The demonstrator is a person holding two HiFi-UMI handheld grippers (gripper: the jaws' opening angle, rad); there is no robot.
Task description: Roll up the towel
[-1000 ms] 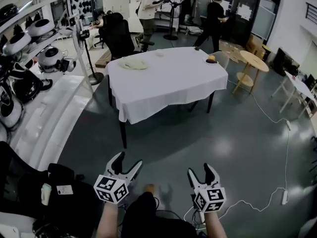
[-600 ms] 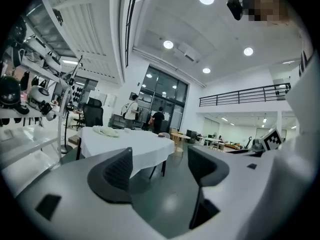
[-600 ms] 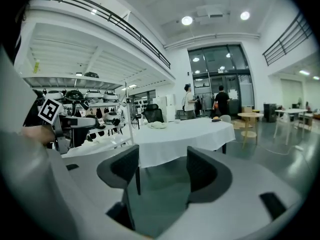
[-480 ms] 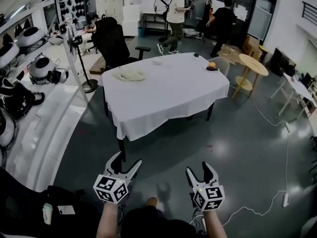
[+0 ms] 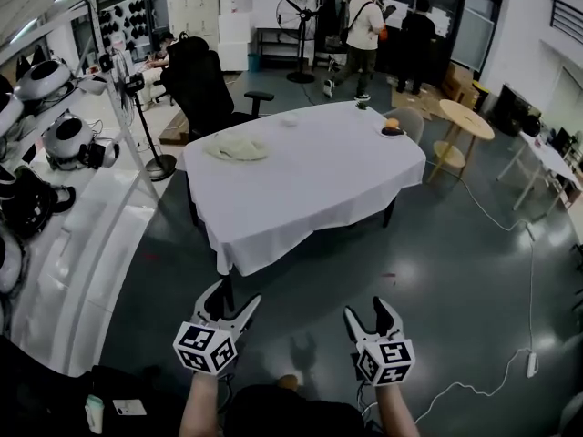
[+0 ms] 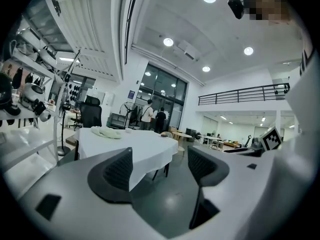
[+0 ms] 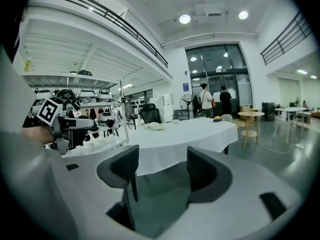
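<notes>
I am looking across open floor at the white-clothed table [image 5: 319,176], and the towel [image 5: 237,147] is lying on it toward the far left corner, well apart from both grippers. It is sitting as a loose, crumpled heap, not yet rolled, and its longer spread is running left to right across the head view, roughly along the table's far edge. From where I am holding the rig, the towel is lying straight ahead of the left gripper [image 5: 233,297] and off to the left of the right gripper [image 5: 366,311], so I am judging the left one the nearer of the two, though only slightly. In the left gripper view the towel [image 6: 106,132] is showing up left of the gap between the jaws; in the right gripper view it [image 7: 154,126] is showing just left of centre, above the jaws. The whole near half of the table is lying between the heap and me, so I am expecting to need to come round toward that left side before either gripper can reach it. Both grippers are standing moderately wide, pads apart, with nothing between them and touching nothing; only floor and table are showing through the gaps
</notes>
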